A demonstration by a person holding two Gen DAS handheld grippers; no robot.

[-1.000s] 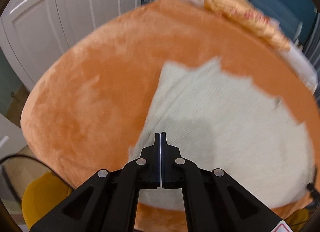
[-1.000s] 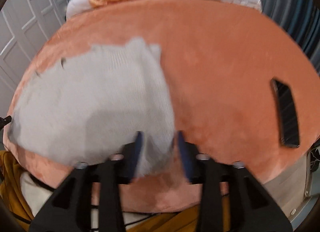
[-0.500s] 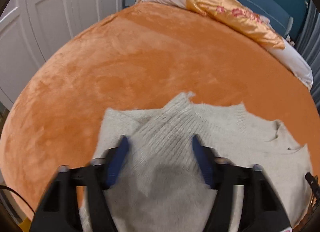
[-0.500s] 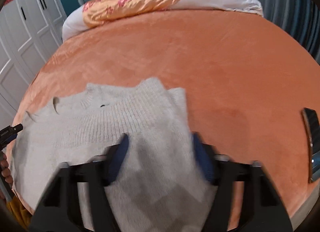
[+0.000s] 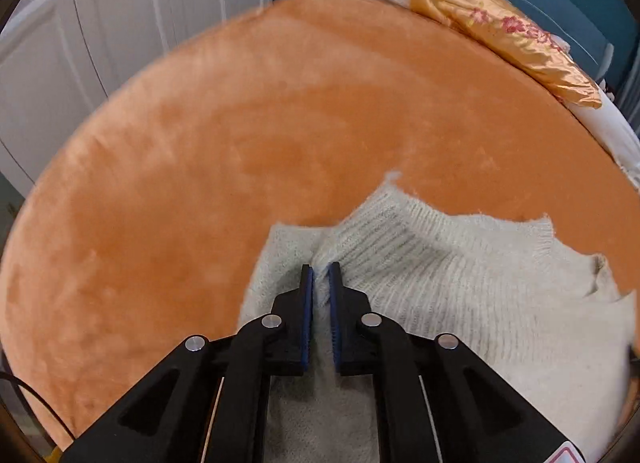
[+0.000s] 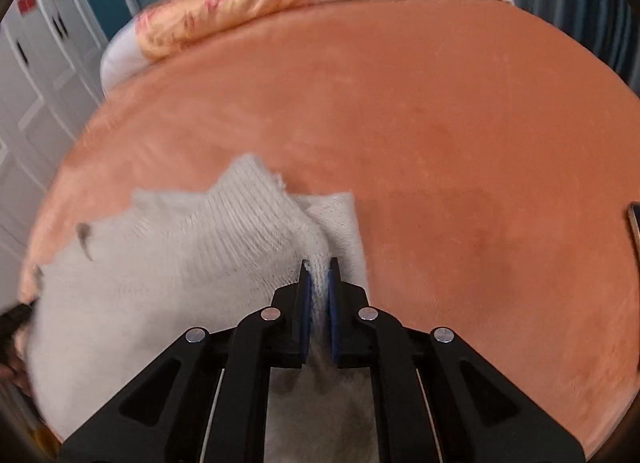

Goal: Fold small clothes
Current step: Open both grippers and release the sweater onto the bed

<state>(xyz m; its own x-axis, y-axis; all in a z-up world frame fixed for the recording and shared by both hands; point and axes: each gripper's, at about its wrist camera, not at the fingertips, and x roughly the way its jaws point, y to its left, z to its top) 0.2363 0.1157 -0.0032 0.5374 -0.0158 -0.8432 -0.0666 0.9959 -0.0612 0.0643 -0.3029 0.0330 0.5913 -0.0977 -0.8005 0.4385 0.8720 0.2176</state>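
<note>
Left wrist: left hand-held gripper (image 5: 321, 277) closing on the sweater (image 5: 460, 295), pinching knit; sweater lies on the bed (image 5: 240, 151). Right hand-held gripper (image 6: 319, 273) clenched on its other side. Step: grasp made; next, likely lift both corners evenly and fold over.

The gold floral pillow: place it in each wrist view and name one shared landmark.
Left wrist: gold floral pillow, upper right, at the orange blanket's far edge.
Right wrist: pillow, upper left.
Shared landmark: the cream knit sweater, low in both views.
</note>
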